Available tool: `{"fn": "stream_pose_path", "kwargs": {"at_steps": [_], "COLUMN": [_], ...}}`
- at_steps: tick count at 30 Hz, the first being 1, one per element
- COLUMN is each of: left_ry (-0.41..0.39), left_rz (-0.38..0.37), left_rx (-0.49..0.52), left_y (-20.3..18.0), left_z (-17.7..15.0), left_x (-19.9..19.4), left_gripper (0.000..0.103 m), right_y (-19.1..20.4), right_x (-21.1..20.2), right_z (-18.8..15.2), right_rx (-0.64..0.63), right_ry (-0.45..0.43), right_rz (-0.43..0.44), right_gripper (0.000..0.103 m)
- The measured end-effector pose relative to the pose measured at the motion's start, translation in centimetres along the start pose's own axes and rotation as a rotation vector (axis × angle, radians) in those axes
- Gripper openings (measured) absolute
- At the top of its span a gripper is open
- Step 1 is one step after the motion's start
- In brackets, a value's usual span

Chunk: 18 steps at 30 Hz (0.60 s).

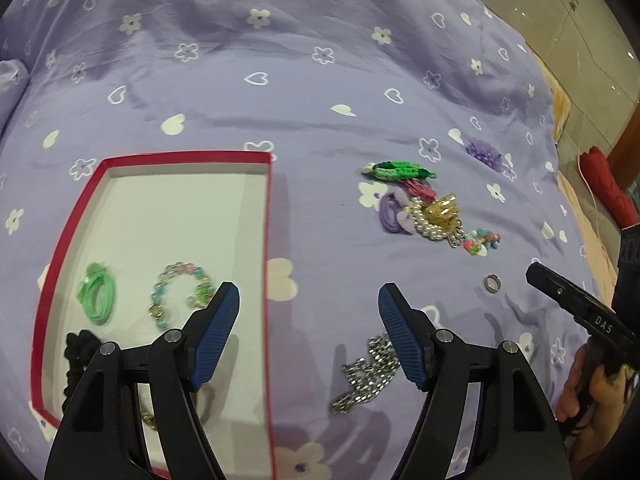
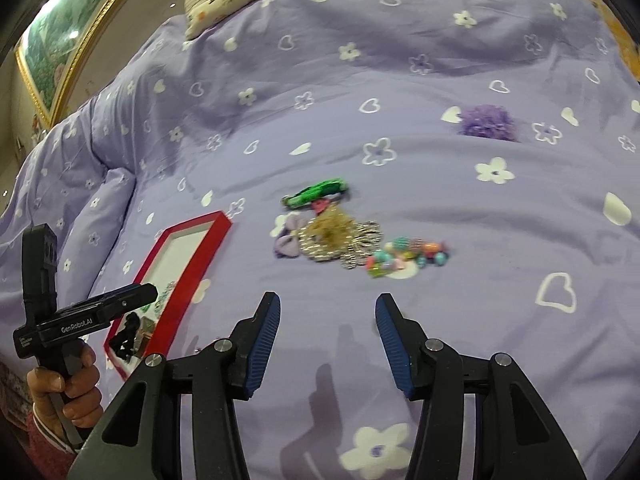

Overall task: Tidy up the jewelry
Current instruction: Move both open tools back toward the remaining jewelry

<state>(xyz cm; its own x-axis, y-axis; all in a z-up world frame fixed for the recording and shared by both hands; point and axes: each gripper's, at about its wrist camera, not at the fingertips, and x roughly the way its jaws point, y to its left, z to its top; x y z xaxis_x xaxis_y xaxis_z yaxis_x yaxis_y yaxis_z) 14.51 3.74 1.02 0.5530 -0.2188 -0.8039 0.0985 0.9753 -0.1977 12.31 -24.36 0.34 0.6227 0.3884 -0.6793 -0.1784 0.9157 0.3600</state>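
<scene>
Left wrist view, L to R: red box [image 1: 269, 240] at 9 o'clock w/ green bands [image 1: 97, 298], beaded bracelet [image 1: 180, 292] & black scrunchie [image 1: 78, 354] inside. Left tool [image 1: 309, 300] gapes wide, nothing btwn pads, straddling box's right wall. Silver chain [image 1: 366, 374] at 5 o'clock on bed [image 1: 304, 80]. Jewelry pile [image 1: 424, 212] at 2 o'clock, small ring [image 1: 490, 283] below it, purple flower [image 1: 484, 152] farther out. Right tool [image 2: 326, 306] approx half open, empty, pile at 12 o'clock.

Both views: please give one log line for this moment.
left tool: open, empty | right tool: open, empty | box: partly filled | pile: on bed
</scene>
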Motion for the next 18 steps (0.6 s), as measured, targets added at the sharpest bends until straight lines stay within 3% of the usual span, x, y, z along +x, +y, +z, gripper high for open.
{"fn": "stream_pose_path", "kwargs": {"at_steps": [18], "left_ry": [0.042], "left_rz": [-0.019], "left_rx": [0.087], "left_y": [-4.4], "left_z": [2.9], "left_x": [4.6], "left_gripper": [0.072], "right_y": [-3.1], "right_x": [2.7], "right_z": [2.2], "right_rx": [-0.072], "right_ry": [0.052], "right_rz": [-0.067], "right_gripper": [0.052]}}
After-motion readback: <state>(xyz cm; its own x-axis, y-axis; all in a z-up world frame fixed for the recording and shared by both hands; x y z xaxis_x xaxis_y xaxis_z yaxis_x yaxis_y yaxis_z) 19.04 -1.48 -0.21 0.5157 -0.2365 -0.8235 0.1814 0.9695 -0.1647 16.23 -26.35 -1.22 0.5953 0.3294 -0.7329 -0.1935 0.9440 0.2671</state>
